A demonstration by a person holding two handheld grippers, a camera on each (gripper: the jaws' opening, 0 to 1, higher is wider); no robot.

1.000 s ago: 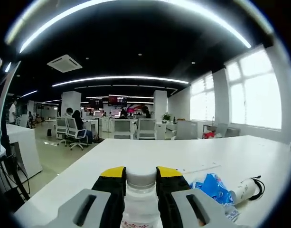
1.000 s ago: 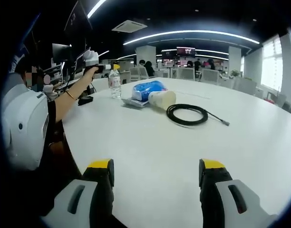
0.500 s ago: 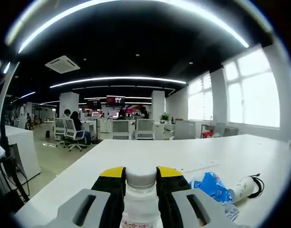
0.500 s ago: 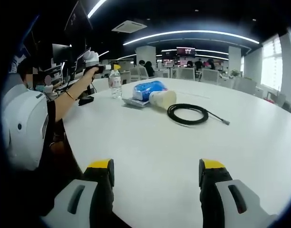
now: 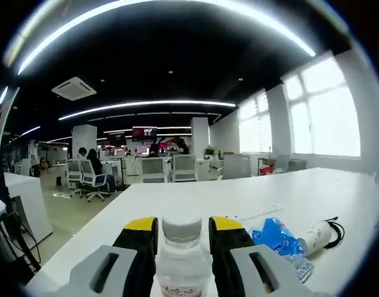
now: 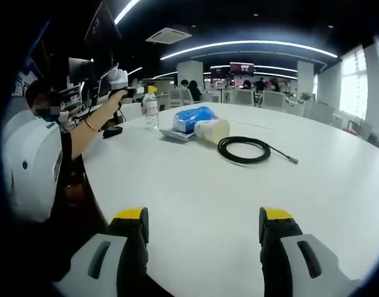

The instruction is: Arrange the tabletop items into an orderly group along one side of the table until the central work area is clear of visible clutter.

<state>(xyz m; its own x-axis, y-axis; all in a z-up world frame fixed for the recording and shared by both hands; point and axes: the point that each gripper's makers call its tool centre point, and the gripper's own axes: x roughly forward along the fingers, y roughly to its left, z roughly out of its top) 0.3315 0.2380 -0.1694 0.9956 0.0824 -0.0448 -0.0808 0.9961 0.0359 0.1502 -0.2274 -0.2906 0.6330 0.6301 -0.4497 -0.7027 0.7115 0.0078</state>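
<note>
**Bottle pinched at the table edge, other gripper spread over bare tabletop**

In the left gripper view, the left gripper (image 5: 183, 244) has its yellow-tipped jaws pressed against the sides of a clear water bottle (image 5: 182, 260). The bottle stands upright with its pale cap on; its lower part is cut off by the bottom of the view, so what it holds cannot be judged there. Just to its right on the white table (image 5: 238, 204) lies a blue packet (image 5: 277, 238), and beside that a white cup (image 5: 318, 235) on its side, its mouth turned away. A black cable (image 5: 335, 228) peeks out behind the cup, mostly hidden.

In the right gripper view, the right gripper (image 6: 201, 232) hangs with jaws spread wide apart, nothing between them, over a bare stretch of the table (image 6: 195, 185). Far across it, the bottle (image 6: 151, 110) stands near the table edge, gripped by the left gripper (image 6: 146, 90) in the person's hand (image 6: 118, 93). The blue packet (image 6: 192, 117) and the tipped cup (image 6: 211, 130) touch each other; the cup's inside is not visible. The cable (image 6: 245, 149) lies coiled just beside them, one end trailing right.
</note>
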